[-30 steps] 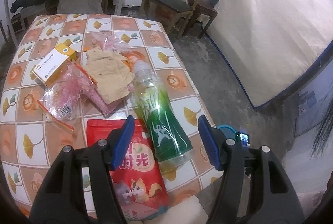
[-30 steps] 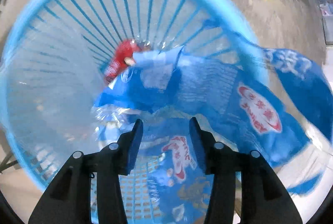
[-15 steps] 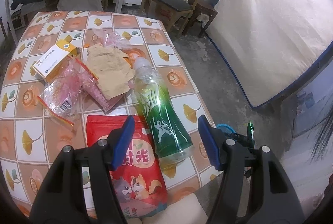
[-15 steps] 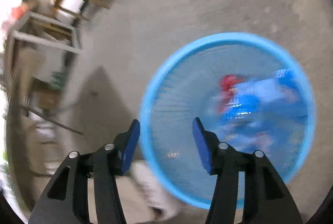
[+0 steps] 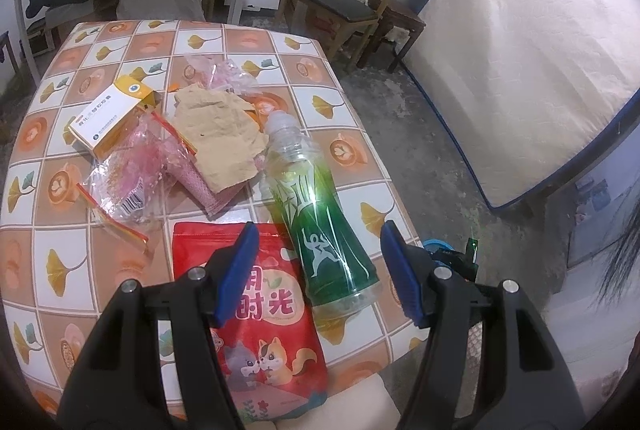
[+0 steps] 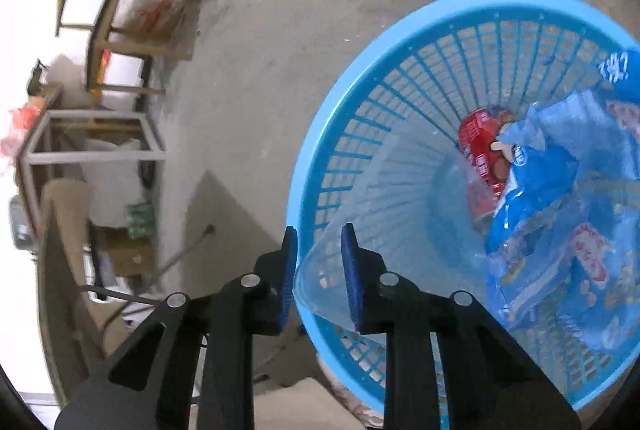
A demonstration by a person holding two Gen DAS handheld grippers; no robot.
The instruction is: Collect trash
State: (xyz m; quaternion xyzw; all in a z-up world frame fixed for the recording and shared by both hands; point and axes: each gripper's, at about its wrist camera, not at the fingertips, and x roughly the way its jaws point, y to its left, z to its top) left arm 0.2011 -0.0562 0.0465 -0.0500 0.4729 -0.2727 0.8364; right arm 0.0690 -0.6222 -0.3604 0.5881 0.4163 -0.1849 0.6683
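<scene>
Green and clear plastic fills the middle of the left wrist view: an empty drink bottle (image 5: 316, 214) lies on its side on the tiled-pattern table (image 5: 48, 238), cap end pointing far, base toward the camera. The left gripper (image 5: 316, 274) hovers over the near edge with its blue-padded jaws standing well apart, the bottle's base between them and a gap on each side, so nothing is gripped. Touching the bottle on the left lies a red snack pouch (image 5: 256, 326), partly under the left jaw. Farther back sit a crumpled brown paper (image 5: 220, 138), a pink cellophane wrapper (image 5: 128, 174) and a white-and-yellow carton (image 5: 108, 118) at the far left. Off the table's right edge the right gripper's black body shows low beside the floor. In the right wrist view, the right gripper (image 6: 320, 270) has just been closing — its jaws now stand close together with only a narrow gap, and nothing solid is between them; whether the pads touch the film below I cannot tell. Beneath and to the right sits a blue plastic basket (image 6: 320, 158) on the concrete floor, holding a red can (image 6: 480, 146) and a crumpled blue snack bag (image 6: 560, 222).
</scene>
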